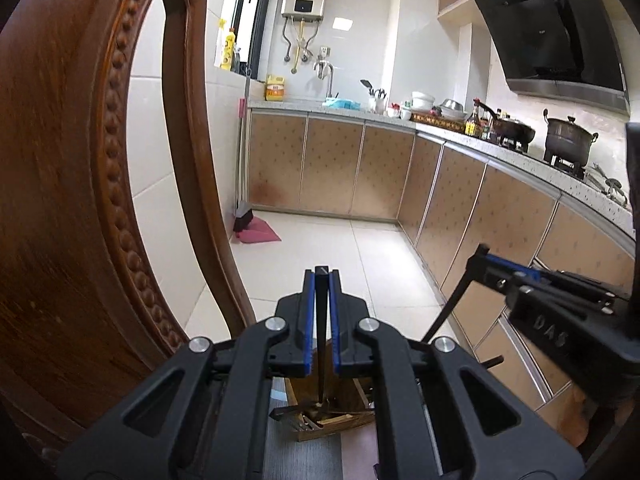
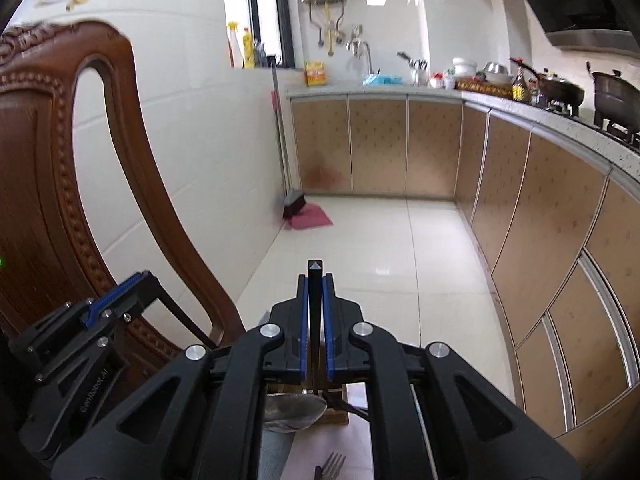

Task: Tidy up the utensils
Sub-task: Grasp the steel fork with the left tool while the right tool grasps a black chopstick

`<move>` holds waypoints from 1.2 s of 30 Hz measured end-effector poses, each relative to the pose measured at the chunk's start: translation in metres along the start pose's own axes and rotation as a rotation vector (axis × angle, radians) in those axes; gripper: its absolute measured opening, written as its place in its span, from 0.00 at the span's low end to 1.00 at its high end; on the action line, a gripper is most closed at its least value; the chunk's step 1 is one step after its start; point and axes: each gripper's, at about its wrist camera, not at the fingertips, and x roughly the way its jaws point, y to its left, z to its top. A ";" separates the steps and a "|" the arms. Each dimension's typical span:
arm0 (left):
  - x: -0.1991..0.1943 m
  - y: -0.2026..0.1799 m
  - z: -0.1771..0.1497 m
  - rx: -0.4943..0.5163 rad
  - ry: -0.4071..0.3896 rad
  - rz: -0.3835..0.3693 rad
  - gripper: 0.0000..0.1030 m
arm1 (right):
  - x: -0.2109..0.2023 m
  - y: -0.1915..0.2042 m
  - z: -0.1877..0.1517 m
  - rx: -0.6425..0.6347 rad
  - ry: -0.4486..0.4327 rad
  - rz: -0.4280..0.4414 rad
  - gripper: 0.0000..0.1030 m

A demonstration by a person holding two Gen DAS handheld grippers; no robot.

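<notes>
You have two grippers: left gripper (image 1: 321,320) and right gripper (image 2: 315,320) | two black chopsticks, one (image 1: 321,312) and another (image 2: 314,312) | one wooden utensil box (image 1: 344,404) | one spoon (image 2: 294,410) | one fork (image 2: 332,464) | one carved chair (image 1: 80,200)

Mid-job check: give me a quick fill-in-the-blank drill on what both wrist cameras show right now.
1. Each gripper is shut on a black ____.
2. Below the left gripper, the chopstick points down into a ____ utensil box.
3. On the mat under the right gripper lies a metal ____ near the frame's bottom edge.
4. The carved wooden chair stands on the ____ side of both views.

Missing words: chopstick; wooden; fork; left
</notes>
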 end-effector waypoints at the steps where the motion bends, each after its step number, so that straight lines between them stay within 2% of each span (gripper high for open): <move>1: 0.001 0.000 -0.001 0.000 0.004 -0.001 0.07 | 0.004 0.000 -0.001 -0.003 0.015 -0.001 0.07; 3: 0.000 -0.002 0.000 0.001 0.003 0.001 0.07 | 0.009 -0.001 -0.003 -0.001 0.040 0.002 0.09; 5: -0.004 -0.002 -0.001 0.001 -0.002 -0.004 0.24 | 0.007 -0.003 -0.004 0.002 0.039 0.002 0.22; 6: -0.007 -0.003 0.000 -0.001 -0.007 -0.009 0.28 | 0.006 -0.005 -0.003 0.006 0.034 0.003 0.35; 7: -0.010 -0.004 0.000 0.003 -0.009 -0.009 0.31 | 0.000 -0.007 -0.002 0.014 0.021 0.007 0.41; 12: -0.044 -0.009 -0.007 0.013 -0.041 -0.003 0.39 | -0.041 -0.020 -0.006 0.039 -0.022 0.035 0.41; 14: -0.069 -0.012 -0.016 0.030 -0.059 0.010 0.44 | -0.069 -0.028 -0.016 0.050 -0.049 0.040 0.42; 16: -0.094 -0.019 -0.035 0.060 -0.048 0.007 0.51 | -0.096 -0.037 -0.037 0.051 -0.039 0.036 0.42; 18: -0.106 -0.023 -0.061 0.105 -0.007 0.009 0.57 | -0.103 -0.044 -0.066 0.041 0.045 0.018 0.42; 20: -0.105 -0.023 -0.091 0.121 0.063 0.019 0.58 | -0.091 -0.048 -0.105 0.043 0.178 0.057 0.42; 23: -0.079 -0.019 -0.149 0.085 0.252 0.017 0.58 | -0.039 -0.038 -0.172 0.008 0.420 0.068 0.41; 25: -0.066 -0.018 -0.177 0.079 0.341 0.028 0.57 | 0.006 -0.028 -0.214 0.017 0.583 0.101 0.31; 27: -0.059 -0.016 -0.206 0.078 0.418 0.035 0.57 | 0.038 -0.019 -0.237 0.026 0.674 0.112 0.27; 32: -0.055 -0.015 -0.240 0.086 0.500 0.013 0.57 | 0.085 0.001 -0.256 -0.007 0.777 0.059 0.25; 33: -0.055 -0.015 -0.245 0.085 0.508 0.004 0.57 | 0.086 0.002 -0.255 -0.015 0.762 0.040 0.18; 34: -0.054 -0.014 -0.246 0.084 0.513 -0.004 0.57 | 0.086 0.002 -0.255 -0.020 0.767 0.040 0.07; 36: -0.047 -0.017 -0.247 0.085 0.525 -0.018 0.57 | 0.085 -0.005 -0.255 0.015 0.772 0.059 0.07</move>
